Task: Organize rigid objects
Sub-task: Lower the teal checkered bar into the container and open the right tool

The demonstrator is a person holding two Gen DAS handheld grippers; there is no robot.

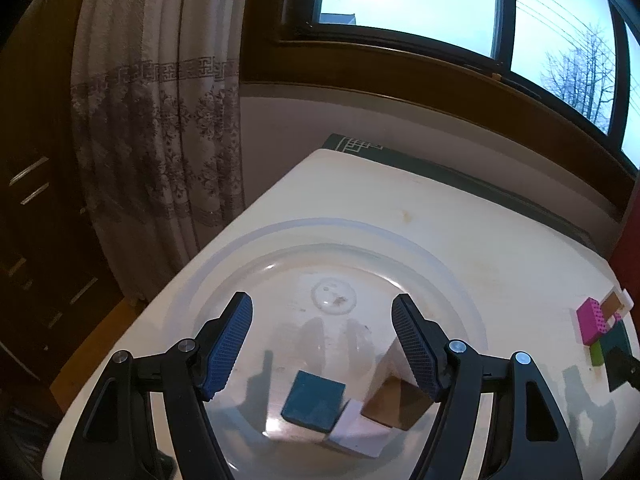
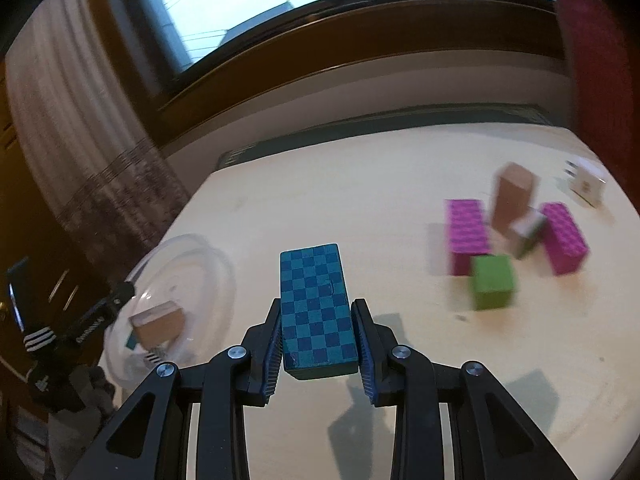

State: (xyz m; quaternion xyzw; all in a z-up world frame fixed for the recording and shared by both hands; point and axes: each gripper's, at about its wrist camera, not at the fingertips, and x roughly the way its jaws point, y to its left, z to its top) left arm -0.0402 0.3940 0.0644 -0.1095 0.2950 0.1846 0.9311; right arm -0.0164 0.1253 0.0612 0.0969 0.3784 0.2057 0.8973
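Right tool (image 2: 318,344) is clamped on a teal checkered block (image 2: 314,300), pads on its two long sides near the near end, most of the block sticking out fwd above the bench (image 2: 360,184). Looks like painted wood: stiff, light, won't crush, but smooth paint could slip w/ so much overhang; a hold nearer mid-length would prob. be steadier.

Left tool (image 1: 322,344) hangs wide apart and empty over a clear plastic dish (image 1: 224,248) at the bench's left edge. Inside, under the tool: dark teal block (image 1: 314,400), pale white block (image 1: 356,428), brown block (image 1: 396,400), all touching, bunched at the near side.

Outward, toward the right edge: loose cluster w/ two magenta studded bricks (image 2: 466,232), a tall brown block (image 2: 512,196) upright between them, green cube (image 2: 492,282) at the front, small pale block (image 2: 528,228) leaning in. All blurred. White box (image 2: 586,186) sits nearer the far right corner, apart.

Dish looks thin and light, may skid if bumped.
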